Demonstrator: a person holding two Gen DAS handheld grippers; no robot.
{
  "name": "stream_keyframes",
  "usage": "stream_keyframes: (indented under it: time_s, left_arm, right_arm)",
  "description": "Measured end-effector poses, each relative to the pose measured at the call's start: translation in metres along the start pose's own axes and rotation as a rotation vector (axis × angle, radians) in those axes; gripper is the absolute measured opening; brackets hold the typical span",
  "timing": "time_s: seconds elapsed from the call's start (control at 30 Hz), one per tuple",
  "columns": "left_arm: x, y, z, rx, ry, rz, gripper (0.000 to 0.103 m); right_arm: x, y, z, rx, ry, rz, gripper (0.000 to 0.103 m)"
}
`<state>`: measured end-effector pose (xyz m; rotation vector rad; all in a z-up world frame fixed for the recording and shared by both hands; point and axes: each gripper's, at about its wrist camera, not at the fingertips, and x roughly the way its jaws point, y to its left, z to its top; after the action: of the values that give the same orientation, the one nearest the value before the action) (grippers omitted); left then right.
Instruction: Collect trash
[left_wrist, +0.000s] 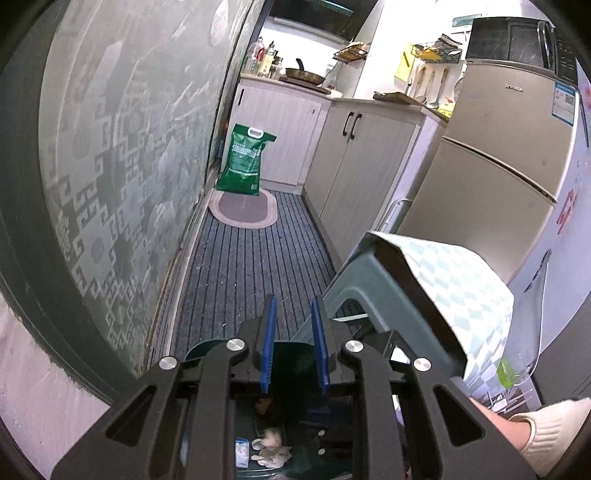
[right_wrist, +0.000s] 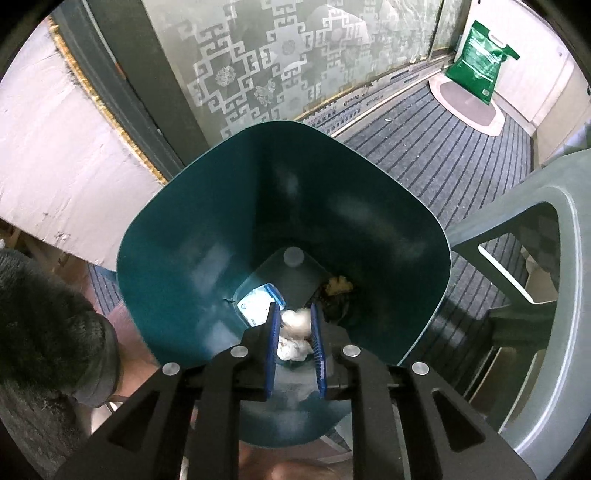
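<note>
I am holding the right gripper (right_wrist: 294, 325) pointing steeply down into the teal bin (right_wrist: 207, 236). Its jaws are standing slightly apart, gripping nothing; the crumpled tissue (right_wrist: 295, 334) is showing in the gap between them but lying on the bin's floor below. Just left of the jaws a blue-and-white packet (right_wrist: 256, 304) is lying flat, and just right of them some yellowish scraps (right_wrist: 338, 286) are sitting against the wall.

I am keeping the left gripper (left_wrist: 294, 314) above the bin's far rim (left_wrist: 199, 350), its jaws nearly closed and empty. Right of them a grey stool (left_wrist: 369, 273) is carrying a checked cloth (left_wrist: 458, 280). Ahead, a striped mat (left_wrist: 255, 258) is running to an oval rug (left_wrist: 243, 210) and a green sack (left_wrist: 243, 158).
</note>
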<state>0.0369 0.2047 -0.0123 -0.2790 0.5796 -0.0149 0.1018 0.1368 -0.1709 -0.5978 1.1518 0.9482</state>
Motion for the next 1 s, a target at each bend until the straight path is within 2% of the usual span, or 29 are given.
stream_keyframes:
  time_s: [0.13, 0.27, 0.43, 0.77, 0.83, 1.0]
  left_arm:
    - [-0.01, -0.005, 0.01, -0.011, -0.019, -0.019, 0.023]
    - [-0.019, -0.013, 0.019, 0.022, -0.047, -0.006, 0.029]
    - [-0.028, -0.022, 0.021, 0.054, -0.078, 0.028, 0.03]
    - [-0.044, -0.026, 0.007, 0.049, -0.1, 0.053, 0.033]
    - [-0.046, -0.031, 0.005, 0.052, -0.101, 0.066, 0.036]
    - [-0.048, -0.043, -0.005, 0.073, -0.095, 0.089, 0.045]
  right_arm:
    - [-0.014, 0.005, -0.003, -0.013, -0.031, -0.002, 0.017]
    - [-0.038, 0.006, -0.004, -0.015, -0.083, 0.003, 0.017]
    - [-0.076, 0.01, -0.002, -0.006, -0.179, 0.004, 0.017]
    - [-0.162, 0.0, -0.015, 0.068, -0.384, -0.045, 0.017]
    - [-0.175, -0.003, -0.023, 0.094, -0.418, -0.054, 0.017]
    - [-0.202, -0.017, -0.043, 0.157, -0.482, -0.071, 0.024]
